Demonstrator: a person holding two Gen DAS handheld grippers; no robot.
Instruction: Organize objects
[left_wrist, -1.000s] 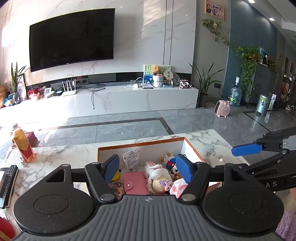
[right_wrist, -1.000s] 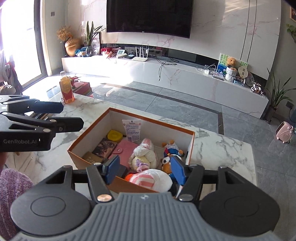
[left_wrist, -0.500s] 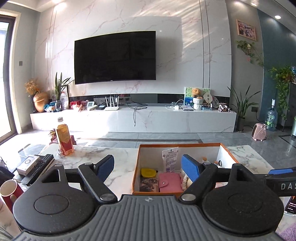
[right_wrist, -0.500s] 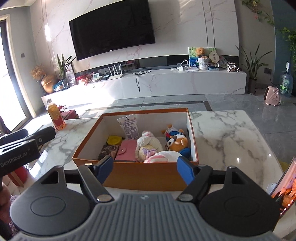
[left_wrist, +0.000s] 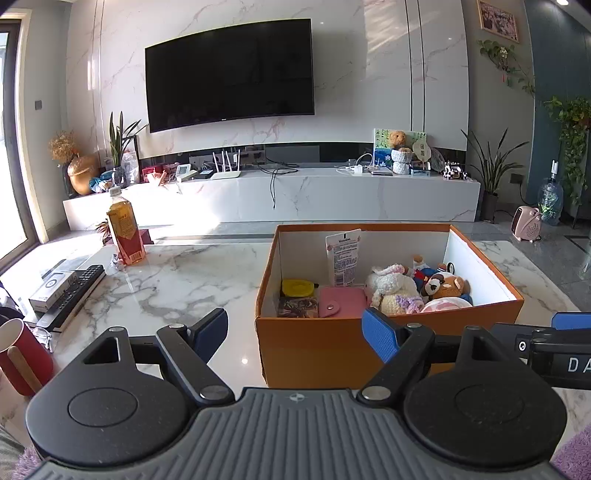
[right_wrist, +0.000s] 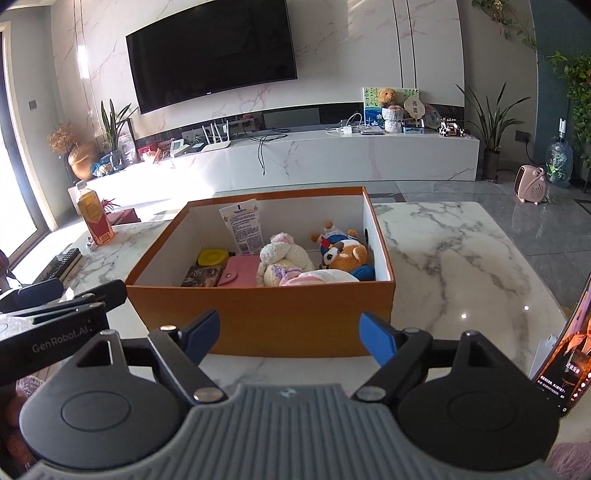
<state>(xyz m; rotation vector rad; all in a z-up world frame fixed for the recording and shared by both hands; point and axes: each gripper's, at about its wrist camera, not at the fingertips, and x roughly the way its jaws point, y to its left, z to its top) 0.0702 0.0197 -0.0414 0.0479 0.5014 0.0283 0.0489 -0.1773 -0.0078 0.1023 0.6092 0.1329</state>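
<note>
Marble table (right_wrist: 443, 258) carries the orange box (right_wrist: 280, 317) just ahead of both tools. Left tool (left_wrist: 295, 334) gapes wide, empty; right tool (right_wrist: 288, 334) is opening, empty. Soft plush toys (right_wrist: 284, 258) inside look light: pinch mid-body.

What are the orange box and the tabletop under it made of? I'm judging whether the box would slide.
The orange box looks like matte cardboard: thin walls, white inside. The tabletop looks like polished marble or a stone-look slab: grey veins, glossy highlights.
</note>
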